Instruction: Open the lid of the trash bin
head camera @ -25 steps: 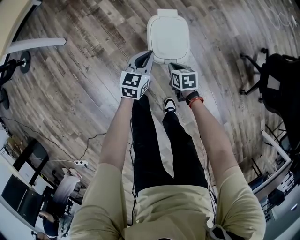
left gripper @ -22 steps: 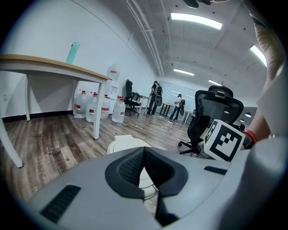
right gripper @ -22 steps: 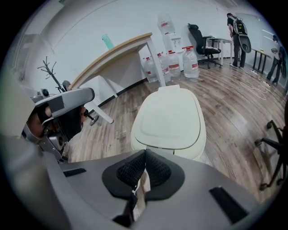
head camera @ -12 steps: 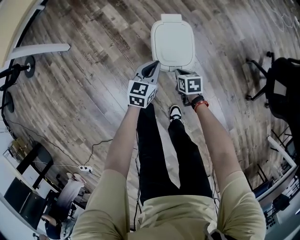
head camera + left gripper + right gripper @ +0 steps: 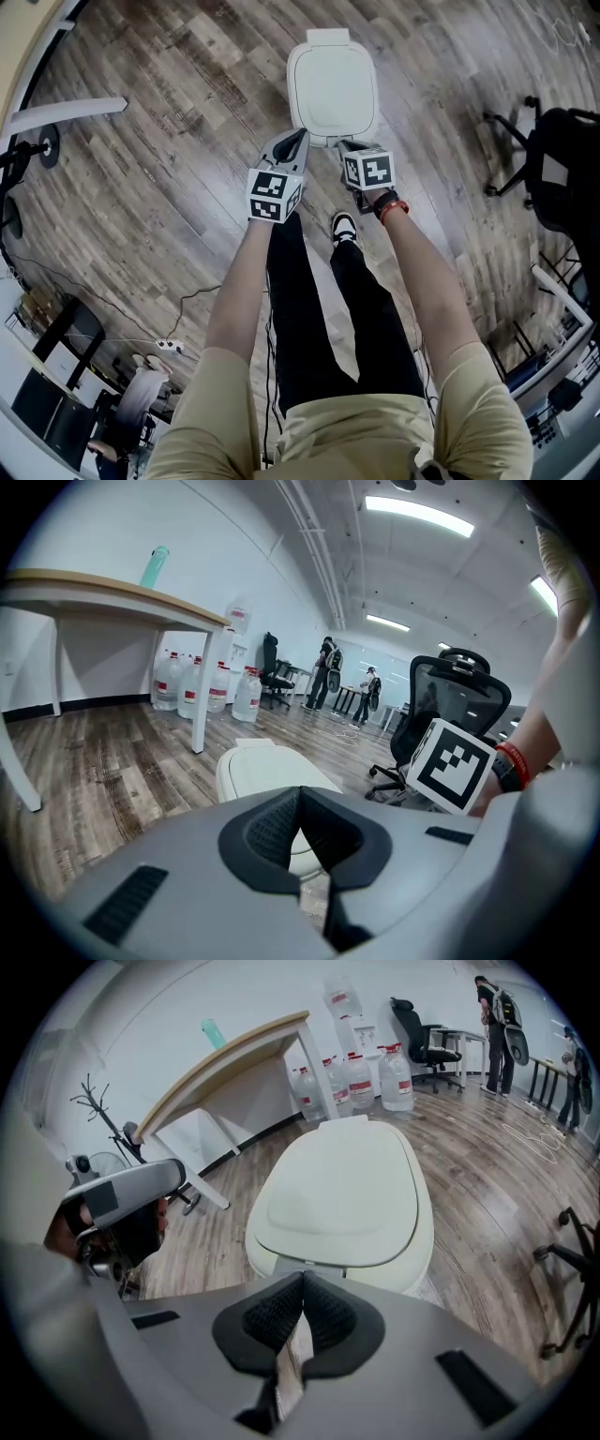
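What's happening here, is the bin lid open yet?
Not yet. A person stands over a white trash bin on the wood floor, with a handheld gripper in each hand. The lid lies flat and closed. The left gripper and the right gripper both sit at the bin's near edge, jaws together and empty. I can't tell whether either touches the bin.

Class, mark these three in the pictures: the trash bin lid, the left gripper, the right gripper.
trash bin lid (image 5: pixel 333 80), head view, middle of its top panel.
left gripper (image 5: pixel 301 789), left gripper view, where its fingertips meet.
right gripper (image 5: pixel 303 1275), right gripper view, where its fingertips meet.
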`<state>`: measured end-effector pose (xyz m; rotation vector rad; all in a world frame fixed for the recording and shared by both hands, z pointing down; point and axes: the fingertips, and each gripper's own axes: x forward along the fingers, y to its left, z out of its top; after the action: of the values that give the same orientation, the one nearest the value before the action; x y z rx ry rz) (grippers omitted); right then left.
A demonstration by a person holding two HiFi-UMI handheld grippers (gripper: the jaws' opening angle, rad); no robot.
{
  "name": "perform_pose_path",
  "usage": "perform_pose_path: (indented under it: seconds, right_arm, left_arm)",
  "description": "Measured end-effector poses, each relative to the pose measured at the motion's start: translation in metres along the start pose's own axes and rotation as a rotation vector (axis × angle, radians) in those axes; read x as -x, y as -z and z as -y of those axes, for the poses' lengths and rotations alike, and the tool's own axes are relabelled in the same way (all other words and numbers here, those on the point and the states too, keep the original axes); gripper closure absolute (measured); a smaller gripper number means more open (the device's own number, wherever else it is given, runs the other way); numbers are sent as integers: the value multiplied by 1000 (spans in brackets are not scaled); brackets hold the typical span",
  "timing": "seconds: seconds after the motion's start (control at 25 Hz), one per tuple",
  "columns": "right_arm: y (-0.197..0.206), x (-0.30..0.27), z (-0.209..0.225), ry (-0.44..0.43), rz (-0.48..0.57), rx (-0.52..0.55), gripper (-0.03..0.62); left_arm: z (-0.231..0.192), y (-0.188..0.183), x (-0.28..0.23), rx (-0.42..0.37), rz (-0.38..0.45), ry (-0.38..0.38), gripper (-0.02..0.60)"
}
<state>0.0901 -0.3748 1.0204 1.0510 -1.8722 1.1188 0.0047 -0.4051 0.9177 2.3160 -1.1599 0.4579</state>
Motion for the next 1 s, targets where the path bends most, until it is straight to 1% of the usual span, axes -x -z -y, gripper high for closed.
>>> perform_pose_path:
  seconds: [0.32,0.64,0.88,1.0]
  right_arm:
    - [2,2,-3,-5,-2,8,579]
    - [1,4,-8,-6,3,17,579]
    - [2,5,-10,-3,-2,29,577]
    - [4,3,-11,-22,-1,31,577]
  left_arm:
    - [0,3,0,-11,-16,-7,560]
    - [-1,9,3,6,-26,-7,560]
    - [-3,6,5,7,-21,-8,560]
    - [-3,4,6,10,-19,-10,560]
